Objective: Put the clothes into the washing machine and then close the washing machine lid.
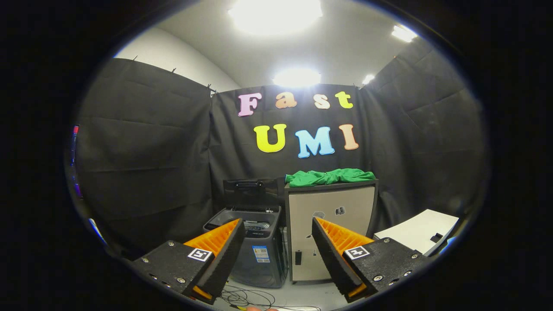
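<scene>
A green garment (330, 176) lies crumpled on top of a beige cabinet (330, 224) well beyond my fingers. To the cabinet's left stands a dark grey top-loading washing machine (255, 250) with its lid (250, 194) raised upright against the booth wall, the drum opening showing. My gripper (277, 226) is open, far back from both, with nothing between its fingers. The left finger overlaps the washer's front corner in the view, and the right finger overlaps the cabinet's lower front.
A white board or table top (417, 231) stands to the right of the cabinet. Loose cables (246, 298) lie on the light floor below the fingers, in front of the washer. Black cloth walls close the booth on three sides.
</scene>
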The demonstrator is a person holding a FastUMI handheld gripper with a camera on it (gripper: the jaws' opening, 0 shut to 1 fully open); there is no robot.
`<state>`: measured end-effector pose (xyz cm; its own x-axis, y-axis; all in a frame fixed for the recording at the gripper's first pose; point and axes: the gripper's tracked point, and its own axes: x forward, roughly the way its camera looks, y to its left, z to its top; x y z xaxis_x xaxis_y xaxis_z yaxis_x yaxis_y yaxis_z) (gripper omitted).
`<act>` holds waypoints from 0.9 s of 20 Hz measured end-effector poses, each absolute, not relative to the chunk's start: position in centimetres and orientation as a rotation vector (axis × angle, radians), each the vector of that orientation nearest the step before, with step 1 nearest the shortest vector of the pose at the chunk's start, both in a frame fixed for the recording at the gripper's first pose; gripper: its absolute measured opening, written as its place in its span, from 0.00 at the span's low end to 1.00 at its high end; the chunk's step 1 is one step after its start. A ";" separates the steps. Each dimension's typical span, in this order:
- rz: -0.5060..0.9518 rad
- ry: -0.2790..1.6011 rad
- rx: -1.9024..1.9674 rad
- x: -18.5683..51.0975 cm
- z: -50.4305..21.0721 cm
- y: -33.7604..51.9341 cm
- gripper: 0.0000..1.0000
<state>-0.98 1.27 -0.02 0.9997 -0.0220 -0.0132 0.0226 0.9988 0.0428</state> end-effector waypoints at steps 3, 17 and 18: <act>-0.035 0.009 0.039 -0.1 0.8 1.1 0.96; -0.209 0.045 0.019 12.1 4.9 -7.1 0.96; -0.231 0.069 0.009 13.5 4.7 -8.7 0.96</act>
